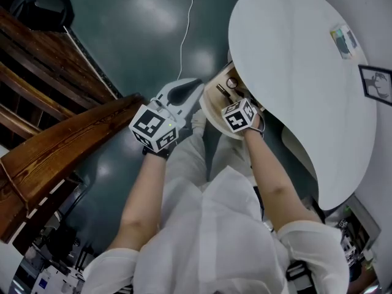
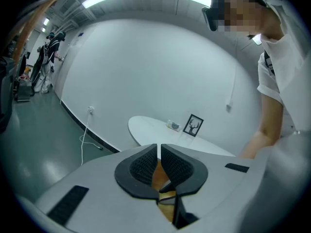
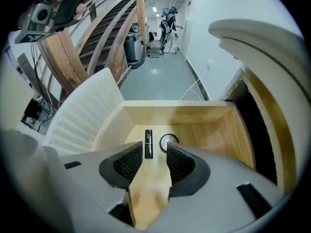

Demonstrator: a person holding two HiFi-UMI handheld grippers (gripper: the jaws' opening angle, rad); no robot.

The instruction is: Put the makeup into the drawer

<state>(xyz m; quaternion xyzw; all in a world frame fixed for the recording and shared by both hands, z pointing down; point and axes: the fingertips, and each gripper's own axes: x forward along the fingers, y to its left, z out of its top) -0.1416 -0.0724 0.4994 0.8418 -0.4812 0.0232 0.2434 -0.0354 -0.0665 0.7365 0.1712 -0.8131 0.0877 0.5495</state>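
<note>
The wooden drawer [image 3: 214, 130] stands pulled out from under the white table. On its floor lie a black makeup tube [image 3: 148, 143] and a round compact [image 3: 168, 141], side by side. My right gripper [image 3: 154, 161] hangs above them, pointing steeply down, jaws open with nothing between the pads. In the head view the right gripper [image 1: 237, 108] is over the drawer [image 1: 213, 103], and the compact [image 1: 232, 82] shows inside. My left gripper [image 1: 185, 92] is held left of the drawer, above the floor. Its jaws [image 2: 159, 154] are shut and hold nothing.
The white oval table [image 1: 294, 72] carries a framed picture [image 1: 375, 83] and a small item [image 1: 345, 41]. A wooden stair railing [image 1: 55, 146] runs along the left. A white cable [image 1: 187, 29] lies on the dark floor. A white ribbed panel [image 3: 82, 110] borders the drawer's left.
</note>
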